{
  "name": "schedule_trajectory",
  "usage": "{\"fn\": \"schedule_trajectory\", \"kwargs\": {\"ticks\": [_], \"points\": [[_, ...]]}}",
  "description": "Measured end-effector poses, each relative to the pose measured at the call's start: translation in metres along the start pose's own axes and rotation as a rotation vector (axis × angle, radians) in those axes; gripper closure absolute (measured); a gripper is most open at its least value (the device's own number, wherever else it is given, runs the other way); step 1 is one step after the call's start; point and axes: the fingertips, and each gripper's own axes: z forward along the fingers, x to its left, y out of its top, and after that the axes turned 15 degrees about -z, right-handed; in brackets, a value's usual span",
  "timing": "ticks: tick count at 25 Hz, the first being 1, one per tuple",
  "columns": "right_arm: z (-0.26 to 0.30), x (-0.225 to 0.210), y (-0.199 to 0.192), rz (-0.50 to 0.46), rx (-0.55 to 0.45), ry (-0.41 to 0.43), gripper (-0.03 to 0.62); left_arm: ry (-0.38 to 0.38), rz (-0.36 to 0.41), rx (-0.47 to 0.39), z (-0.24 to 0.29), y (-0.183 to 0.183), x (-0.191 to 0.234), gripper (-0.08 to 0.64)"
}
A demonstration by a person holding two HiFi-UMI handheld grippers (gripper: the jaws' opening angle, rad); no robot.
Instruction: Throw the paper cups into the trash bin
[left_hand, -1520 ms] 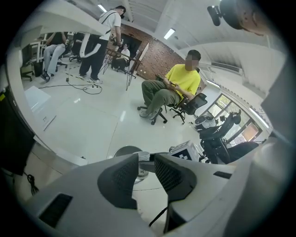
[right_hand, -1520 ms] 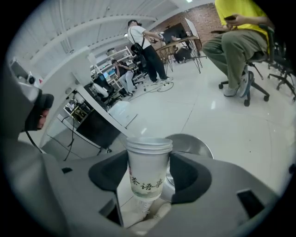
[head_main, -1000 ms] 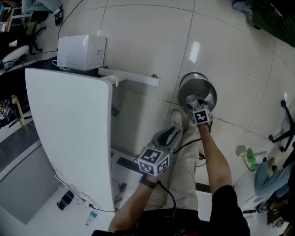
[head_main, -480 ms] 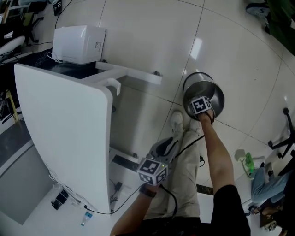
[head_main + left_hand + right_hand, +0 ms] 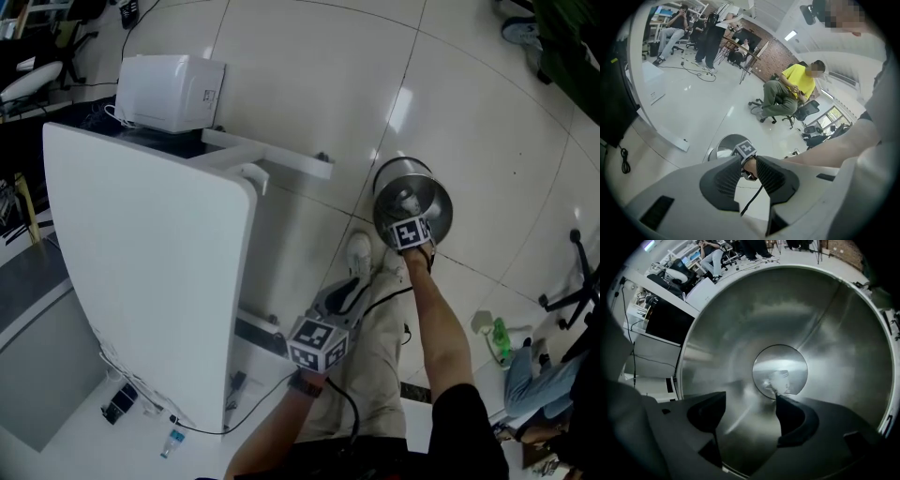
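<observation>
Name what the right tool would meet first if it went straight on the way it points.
The right tool, jaws opening with nothing between them, points down into the trash bin; it would probably meet the bin's bottom first.

The trash bin (image 5: 437,199), right of centre in the head view, is bare metal. In the right gripper view its inner wall has a brushed, satin sheen with soft, smeared reflections. The floor (image 5: 309,84) is large white tiles, very glossy, with bright glints from the ceiling lights. The table (image 5: 141,244) at the left has a smooth, matt white top. The box (image 5: 169,92) at the upper left looks like smooth white plastic. The left gripper (image 5: 749,165) has dark, matt, finely ribbed pads (image 5: 723,180) set in a smooth pale grey plastic body. The trousers (image 5: 375,366) at lower centre are beige woven cloth, matt and creased.
</observation>
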Motion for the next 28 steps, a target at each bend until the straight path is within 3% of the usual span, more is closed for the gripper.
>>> {"fn": "schedule_trajectory", "kwargs": {"ticks": [3,5,7,10,13,17,24,28], "points": [[-0.007,0.014,0.008,0.025,-0.103,0.058,0.249,-0.01,0.014,0.0,-0.003,0.003,-0.008,0.463],[-0.021,0.005,0.007,0.024,-0.129,-0.003,0.251,-0.014,0.024,-0.001,-0.006,0.003,-0.012,0.463],[-0.041,-0.006,0.004,0.034,-0.151,-0.083,0.304,-0.013,0.022,-0.012,-0.011,0.004,-0.013,0.533],[-0.074,-0.014,0.003,0.06,-0.207,-0.164,0.336,-0.004,-0.014,-0.023,-0.022,-0.001,-0.013,0.543],[-0.114,-0.011,-0.002,0.097,-0.284,-0.201,0.456,-0.01,-0.014,-0.026,-0.034,-0.003,-0.024,0.543],[-0.171,-0.007,-0.007,0.113,-0.389,-0.258,0.584,-0.046,0.027,-0.07,-0.051,0.022,-0.056,0.543],[-0.329,0.032,0.011,0.061,-0.637,-0.275,0.586,-0.157,0.127,-0.147,-0.097,0.068,-0.146,0.534],[-0.411,0.065,0.021,0.007,-0.77,-0.205,0.586,-0.171,0.198,-0.206,-0.132,0.091,-0.198,0.557]]}}
